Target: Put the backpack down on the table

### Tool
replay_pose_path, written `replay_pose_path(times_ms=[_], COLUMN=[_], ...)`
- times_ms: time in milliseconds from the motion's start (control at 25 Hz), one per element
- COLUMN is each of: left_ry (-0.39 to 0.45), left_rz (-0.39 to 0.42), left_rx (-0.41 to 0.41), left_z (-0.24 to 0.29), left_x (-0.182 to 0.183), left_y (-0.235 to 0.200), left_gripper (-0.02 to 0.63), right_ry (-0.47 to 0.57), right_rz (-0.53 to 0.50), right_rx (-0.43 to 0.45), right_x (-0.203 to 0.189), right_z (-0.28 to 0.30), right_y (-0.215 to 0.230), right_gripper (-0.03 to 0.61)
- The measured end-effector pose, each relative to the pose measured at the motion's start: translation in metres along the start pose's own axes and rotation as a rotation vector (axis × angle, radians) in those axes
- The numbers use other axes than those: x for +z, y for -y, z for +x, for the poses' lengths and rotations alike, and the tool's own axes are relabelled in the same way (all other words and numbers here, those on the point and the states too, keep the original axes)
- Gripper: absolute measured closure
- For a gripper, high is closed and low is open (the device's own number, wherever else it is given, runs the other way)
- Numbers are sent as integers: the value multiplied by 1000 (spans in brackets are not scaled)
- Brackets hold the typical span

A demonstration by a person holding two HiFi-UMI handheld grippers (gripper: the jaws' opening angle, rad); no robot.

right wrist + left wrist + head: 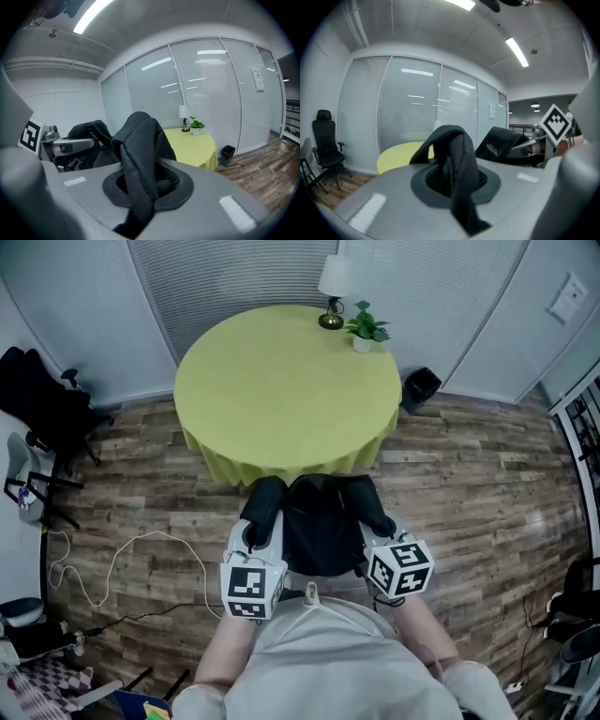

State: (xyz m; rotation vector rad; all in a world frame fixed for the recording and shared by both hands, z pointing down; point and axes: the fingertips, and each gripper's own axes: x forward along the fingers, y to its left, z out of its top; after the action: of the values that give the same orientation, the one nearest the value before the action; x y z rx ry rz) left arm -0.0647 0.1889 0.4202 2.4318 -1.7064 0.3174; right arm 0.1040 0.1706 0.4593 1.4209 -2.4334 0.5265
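A black backpack [319, 531] hangs in the air between my two grippers, just short of the near edge of the round table with the yellow cloth [281, 381]. My left gripper [261, 526] is shut on the left shoulder strap [457, 159], which loops up out of its jaws. My right gripper [380, 526] is shut on the right shoulder strap [138, 150] in the same way. The left gripper view shows the backpack's body [501, 140] to the right; the right gripper view shows the same body [89, 136] to the left.
A lamp [333, 282] and a small potted plant [364, 329] stand at the table's far edge. A black bin [420, 387] sits on the wooden floor right of the table. A black office chair [42, 399] and a white cable [122, 568] are at the left.
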Motion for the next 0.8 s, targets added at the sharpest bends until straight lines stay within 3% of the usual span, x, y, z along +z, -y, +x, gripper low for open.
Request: replay_pose_path(times_ms=[360, 800], left_ry=[0, -4], left_rz=[18, -10], left_rx=[-63, 3], left_z=[45, 120], left_x=[19, 32], left_y=[-98, -157], left_gripper=[578, 578], right_ry=[9, 4], right_rz=[51, 40], right_rx=[-48, 25], right_x=[41, 85], right_z=[91, 191], right_y=[-30, -12], right_gripper=[540, 540])
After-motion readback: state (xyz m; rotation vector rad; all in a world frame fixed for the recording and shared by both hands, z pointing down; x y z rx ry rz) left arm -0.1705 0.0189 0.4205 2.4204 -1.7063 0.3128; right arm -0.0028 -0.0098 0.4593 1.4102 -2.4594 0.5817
